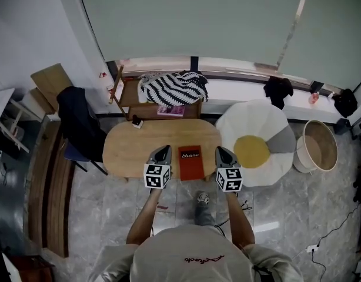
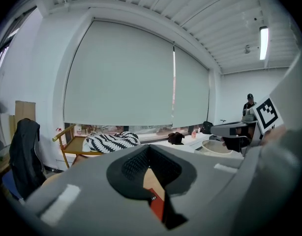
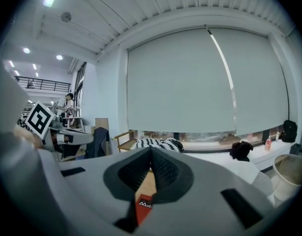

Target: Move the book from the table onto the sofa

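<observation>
A red book [image 1: 190,162] lies at the near edge of the oval wooden table [image 1: 127,148]. My left gripper [image 1: 164,150] hovers just left of the book and my right gripper [image 1: 220,151] just right of it; both are shut with nothing in them. In the left gripper view the closed jaws of the left gripper [image 2: 149,149] hide most of the book [image 2: 158,207]. The right gripper view shows the same, with the right gripper [image 3: 151,152] closed above a sliver of the book [image 3: 142,208]. A white round cushion sofa [image 1: 274,128] with a yellow centre sits right of the table.
Behind the table, a wooden chair [image 1: 124,96] holds a black-and-white striped cloth [image 1: 173,87]. A dark jacket [image 1: 77,119] hangs on a chair at the left. A round basket [image 1: 317,145] stands at the far right. A small dark object [image 1: 136,121] rests on the table's far edge.
</observation>
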Action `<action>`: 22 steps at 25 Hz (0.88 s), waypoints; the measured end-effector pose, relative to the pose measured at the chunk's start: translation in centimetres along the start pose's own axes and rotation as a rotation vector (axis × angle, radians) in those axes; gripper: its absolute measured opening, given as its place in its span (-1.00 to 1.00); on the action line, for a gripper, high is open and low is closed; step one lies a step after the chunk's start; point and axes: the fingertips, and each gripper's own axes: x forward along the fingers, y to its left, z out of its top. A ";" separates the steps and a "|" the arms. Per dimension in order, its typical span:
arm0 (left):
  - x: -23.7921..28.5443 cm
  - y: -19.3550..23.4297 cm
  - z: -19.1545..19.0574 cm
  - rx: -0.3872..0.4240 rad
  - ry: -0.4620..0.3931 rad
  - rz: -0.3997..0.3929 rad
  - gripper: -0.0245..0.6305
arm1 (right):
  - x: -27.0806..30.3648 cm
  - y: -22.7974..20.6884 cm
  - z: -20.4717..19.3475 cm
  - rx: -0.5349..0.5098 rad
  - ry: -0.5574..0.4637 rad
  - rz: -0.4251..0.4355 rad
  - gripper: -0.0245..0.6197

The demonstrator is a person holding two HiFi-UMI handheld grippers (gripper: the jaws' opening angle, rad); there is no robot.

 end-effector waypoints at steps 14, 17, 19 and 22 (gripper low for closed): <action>9.6 2.7 5.5 -0.006 -0.024 0.104 -0.90 | 10.4 -6.8 4.7 -0.027 -0.024 0.116 -0.90; 11.0 3.4 6.0 -0.006 -0.025 0.125 -0.90 | 12.2 -7.6 5.1 -0.035 -0.027 0.139 -0.90; 11.9 3.9 6.1 -0.008 -0.024 0.136 -0.90 | 13.4 -8.0 5.1 -0.039 -0.023 0.152 -0.90; 12.7 4.2 5.6 -0.013 -0.014 0.150 -0.90 | 14.4 -8.6 4.6 -0.041 -0.008 0.169 -0.90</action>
